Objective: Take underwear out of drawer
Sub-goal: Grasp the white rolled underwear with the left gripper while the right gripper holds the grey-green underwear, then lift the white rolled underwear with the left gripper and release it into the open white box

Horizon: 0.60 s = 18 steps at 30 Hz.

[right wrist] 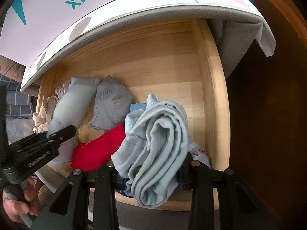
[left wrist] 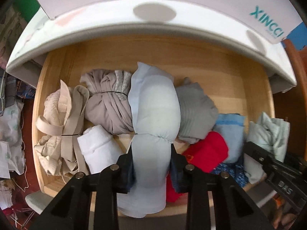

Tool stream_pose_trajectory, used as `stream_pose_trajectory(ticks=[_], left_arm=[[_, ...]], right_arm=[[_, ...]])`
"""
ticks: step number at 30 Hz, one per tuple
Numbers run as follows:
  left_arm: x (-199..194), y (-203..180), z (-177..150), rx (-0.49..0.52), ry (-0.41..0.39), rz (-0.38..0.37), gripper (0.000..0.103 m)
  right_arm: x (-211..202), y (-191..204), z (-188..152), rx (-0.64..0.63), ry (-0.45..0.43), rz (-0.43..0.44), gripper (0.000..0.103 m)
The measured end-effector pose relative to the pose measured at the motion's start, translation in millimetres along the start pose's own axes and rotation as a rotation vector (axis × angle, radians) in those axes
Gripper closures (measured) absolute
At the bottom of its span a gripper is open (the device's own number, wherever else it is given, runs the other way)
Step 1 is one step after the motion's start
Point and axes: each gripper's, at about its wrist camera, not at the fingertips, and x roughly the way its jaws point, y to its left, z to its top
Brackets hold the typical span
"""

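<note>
The wooden drawer (left wrist: pixel 201 61) stands pulled out, with several rolled garments inside. My left gripper (left wrist: pixel 151 163) points down into it and is shut on the near end of a pale blue rolled bundle (left wrist: pixel 155 105) in the middle. My right gripper (right wrist: pixel 151 164) is shut on a folded pale green piece of underwear (right wrist: pixel 159 143) at the drawer's right side (right wrist: pixel 213 95). The same green piece (left wrist: pixel 268 132) shows at the right of the left wrist view. In the right wrist view the left gripper (right wrist: pixel 63 134) pinches the blue bundle (right wrist: pixel 71 103), and a hand holds its handle.
Around the blue bundle lie a grey sock pair (left wrist: pixel 193 111), a red cloth (left wrist: pixel 207 151), a blue cloth (left wrist: pixel 230 128), a taupe bundle (left wrist: pixel 107 103), a beige tied bundle (left wrist: pixel 59 124) and a white roll (left wrist: pixel 97 149). A white cabinet top (left wrist: pixel 134 30) carrying a shoe box (left wrist: pixel 266 15) overhangs the drawer's back.
</note>
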Motion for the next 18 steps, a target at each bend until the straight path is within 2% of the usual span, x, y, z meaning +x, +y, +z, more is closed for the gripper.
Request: stream_pose_trajectory(ticks=[7, 13, 18], left_arm=[[-40, 5, -12, 0.038, -0.002, -0.037, 0.073], [-84, 13, -31, 0.112, -0.053, -0.029, 0.073], [-123, 26, -45, 0.132, -0.11, -0.032, 0.073]], right_arm=[[1, 1, 0, -0.002, 0.001, -0.007, 0.069], [1, 3, -1, -0.012, -0.001, -0.023, 0.069], [2, 4, 0, -0.015, 0.002, -0.032, 0.069]])
